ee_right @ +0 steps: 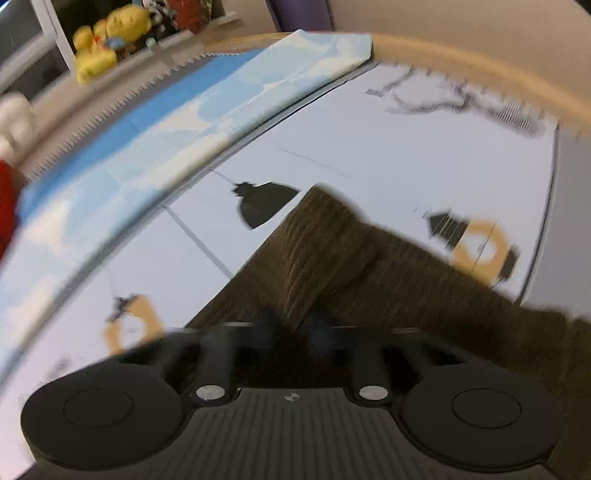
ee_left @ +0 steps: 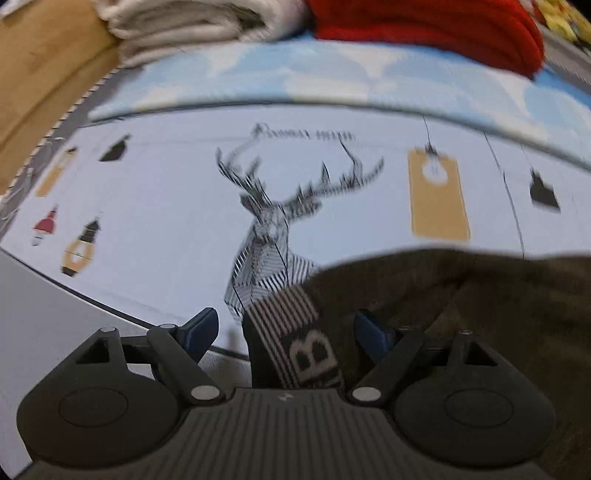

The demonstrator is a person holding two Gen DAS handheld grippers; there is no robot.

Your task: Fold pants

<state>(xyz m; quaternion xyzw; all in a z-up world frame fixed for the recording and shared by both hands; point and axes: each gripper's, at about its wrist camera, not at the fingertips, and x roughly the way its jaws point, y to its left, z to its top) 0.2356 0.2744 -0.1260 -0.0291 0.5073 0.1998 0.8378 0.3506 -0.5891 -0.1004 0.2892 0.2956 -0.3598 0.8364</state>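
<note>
Dark olive-brown pants [ee_left: 461,314] lie on a white printed sheet [ee_left: 166,206], filling the lower right of the left wrist view. Their striped waistband [ee_left: 295,332] with a letter B sits between the fingers of my left gripper [ee_left: 286,326], whose jaws stand wide apart around it without pinching it. In the blurred right wrist view, the pants [ee_right: 351,266] run from the lower middle to the right edge. My right gripper [ee_right: 291,325] has its fingers close together on a fold of the pants fabric.
A light blue cloud-print cloth [ee_left: 295,74] lies across the back of the sheet. Behind it are folded white fabric [ee_left: 177,26] and a red knit garment [ee_left: 436,29]. A yellow plush toy [ee_right: 107,40] sits on a far shelf. A wooden edge [ee_left: 40,74] is at left.
</note>
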